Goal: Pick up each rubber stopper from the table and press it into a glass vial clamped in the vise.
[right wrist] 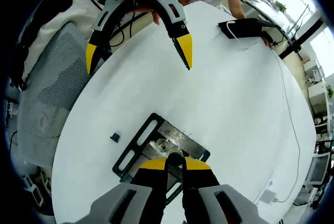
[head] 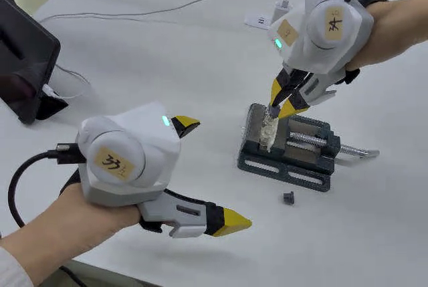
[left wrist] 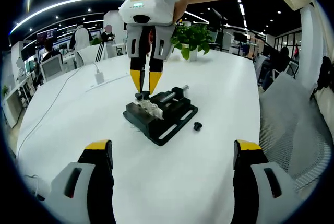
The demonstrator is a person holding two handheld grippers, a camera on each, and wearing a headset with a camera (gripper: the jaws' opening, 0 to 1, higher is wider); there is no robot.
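A dark vise (head: 294, 160) stands on the white table and clamps glass vials (head: 269, 130). My right gripper (head: 279, 105) hovers right over the vials, shut on a dark rubber stopper (right wrist: 175, 160) that is held at a vial mouth (right wrist: 161, 144). The same gripper (left wrist: 144, 84) points straight down onto the vise (left wrist: 166, 118). A loose stopper (head: 288, 198) lies just in front of the vise; it shows too as a stopper (left wrist: 197, 126) and a stopper (right wrist: 115, 137). My left gripper (head: 210, 172) rests open and holds nothing, to the left of the vise, and shows as an open gripper (right wrist: 138, 54).
A black tablet (head: 23, 59) on a stand sits at the table's left edge with a white cable (head: 167, 9) running to a charger (head: 267, 18) at the back. A mesh chair (left wrist: 292, 119) stands beside the table. The vise handle (head: 358, 152) sticks out to the right.
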